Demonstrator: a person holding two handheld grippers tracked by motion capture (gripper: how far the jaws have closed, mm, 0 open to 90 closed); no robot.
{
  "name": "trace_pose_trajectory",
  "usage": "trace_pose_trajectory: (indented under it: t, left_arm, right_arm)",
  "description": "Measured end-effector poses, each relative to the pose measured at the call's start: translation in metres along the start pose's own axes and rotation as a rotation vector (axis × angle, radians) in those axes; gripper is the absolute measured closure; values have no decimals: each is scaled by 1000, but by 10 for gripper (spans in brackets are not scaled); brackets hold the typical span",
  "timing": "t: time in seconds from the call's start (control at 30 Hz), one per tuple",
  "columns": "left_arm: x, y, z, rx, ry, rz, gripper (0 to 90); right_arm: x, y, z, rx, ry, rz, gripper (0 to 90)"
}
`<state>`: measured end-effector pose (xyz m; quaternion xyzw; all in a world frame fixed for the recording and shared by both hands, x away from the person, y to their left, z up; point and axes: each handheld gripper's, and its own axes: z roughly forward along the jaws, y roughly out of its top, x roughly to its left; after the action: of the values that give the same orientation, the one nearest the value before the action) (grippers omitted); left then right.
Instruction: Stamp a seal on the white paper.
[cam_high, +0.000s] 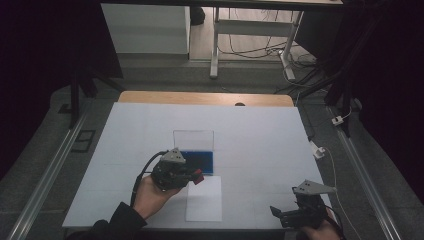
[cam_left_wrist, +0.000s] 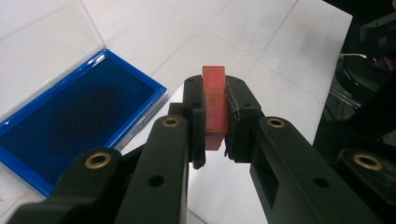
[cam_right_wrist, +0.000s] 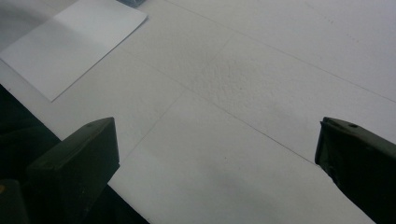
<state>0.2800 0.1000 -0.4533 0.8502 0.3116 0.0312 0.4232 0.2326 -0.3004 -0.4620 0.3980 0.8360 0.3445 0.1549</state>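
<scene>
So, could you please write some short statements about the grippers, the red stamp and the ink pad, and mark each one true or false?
1. The left gripper is shut on the red stamp. True.
2. The ink pad has a green surface. False: it is blue, and its clear lid is open.
3. The right gripper holds the sheet of paper. False: its jaws are open and hold nothing.
4. The sheet of paper lies on the table near the ink pad. True.
</scene>
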Motion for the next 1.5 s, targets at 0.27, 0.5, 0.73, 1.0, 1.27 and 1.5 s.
trace_pose_trajectory:
  t: [0.27, 0.5, 0.73, 1.0, 1.27, 1.5]
  left_arm:
    - [-7, -1, 10, 31, -1, 25, 799]
    - [-11, -4, 24, 80, 5, 56, 799]
    - [-15, -8, 37, 113, 7, 75, 799]
    - [-11, -13, 49, 145, 20, 77, 799]
    - [-9, -16, 57, 167, 27, 76, 799]
    - [-8, -20, 62, 181, 31, 81, 799]
  right_arm:
    - [1, 0, 0, -1, -9, -3, 12]
    - [0, 0, 0, -3, -4, 2, 12]
    - [-1, 0, -1, -11, 14, 11, 0]
    - [-1, 0, -1, -10, 24, 6, 0]
    - [-1, 0, -1, 0, 18, 6, 0]
    - [-1, 0, 0, 2, 16, 10, 0]
